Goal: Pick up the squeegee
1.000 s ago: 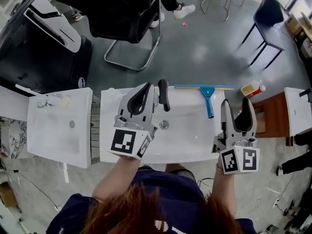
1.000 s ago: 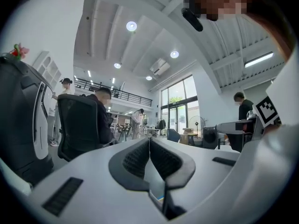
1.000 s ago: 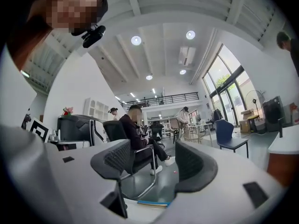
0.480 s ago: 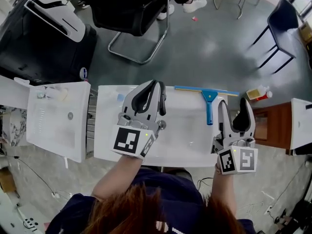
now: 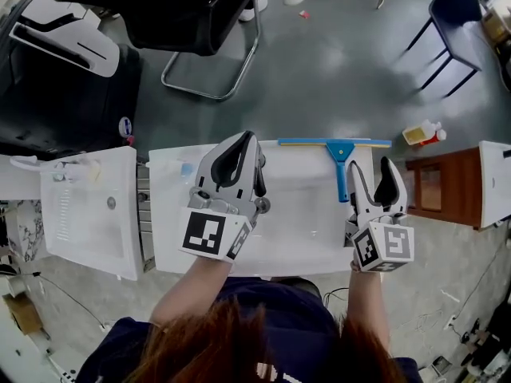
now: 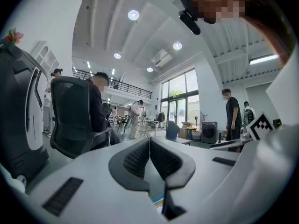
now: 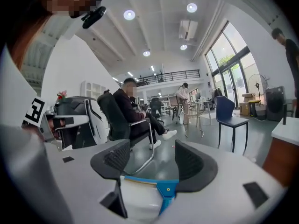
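Observation:
The blue squeegee lies on the far edge of the white basin top, blade along the rim and handle pointing back toward me. My right gripper is open, with its left finger beside the handle and nothing between the jaws. In the right gripper view the squeegee shows low in the gap of the right gripper. My left gripper hangs shut and empty over the basin's middle; in its own view the left gripper has its pads pressed together.
A drain shows by the left gripper. A second white basin stands to the left. Beyond the counter are an office chair with a seated person, a spray bottle on the floor and a brown cabinet at right.
My right gripper has moved forward and a little left, up beside the squeegee handle. The left gripper stays shut over the basin, now covering the black faucet.

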A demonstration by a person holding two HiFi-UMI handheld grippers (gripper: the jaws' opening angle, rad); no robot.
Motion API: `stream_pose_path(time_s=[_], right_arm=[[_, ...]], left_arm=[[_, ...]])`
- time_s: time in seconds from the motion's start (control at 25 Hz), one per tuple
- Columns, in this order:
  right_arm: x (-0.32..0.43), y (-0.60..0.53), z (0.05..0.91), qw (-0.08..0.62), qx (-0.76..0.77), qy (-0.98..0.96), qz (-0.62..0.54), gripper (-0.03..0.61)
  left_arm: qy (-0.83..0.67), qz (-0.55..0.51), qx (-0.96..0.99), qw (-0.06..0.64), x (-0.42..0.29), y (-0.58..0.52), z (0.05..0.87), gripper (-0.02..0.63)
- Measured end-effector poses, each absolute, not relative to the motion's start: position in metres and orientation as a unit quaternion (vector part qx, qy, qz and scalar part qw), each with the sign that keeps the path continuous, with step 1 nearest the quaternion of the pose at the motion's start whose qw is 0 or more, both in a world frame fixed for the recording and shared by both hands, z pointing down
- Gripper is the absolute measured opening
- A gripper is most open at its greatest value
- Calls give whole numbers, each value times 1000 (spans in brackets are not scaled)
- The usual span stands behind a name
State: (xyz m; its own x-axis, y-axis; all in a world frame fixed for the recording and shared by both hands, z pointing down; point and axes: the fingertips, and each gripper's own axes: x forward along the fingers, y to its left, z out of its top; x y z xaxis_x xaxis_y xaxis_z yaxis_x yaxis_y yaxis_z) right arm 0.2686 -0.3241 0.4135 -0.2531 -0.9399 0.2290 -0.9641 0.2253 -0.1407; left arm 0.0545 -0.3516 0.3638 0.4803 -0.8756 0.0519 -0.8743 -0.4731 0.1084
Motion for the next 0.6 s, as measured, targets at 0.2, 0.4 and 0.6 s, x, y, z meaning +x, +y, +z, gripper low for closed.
stream_pose_path(time_s=[0.2,0.4,0.6], right_arm=[[275,-333,477,106,610,-766,172,313],[279,-339,546,176,600,-751,211,315],[276,-339,613,253,575,-735,255,313]], left_arm=[[-508,-5,859,67,55,-362,375,21],[-507,1,859,72,51,-366,385,21],[-508,13,858,77,47,-365,397,21]])
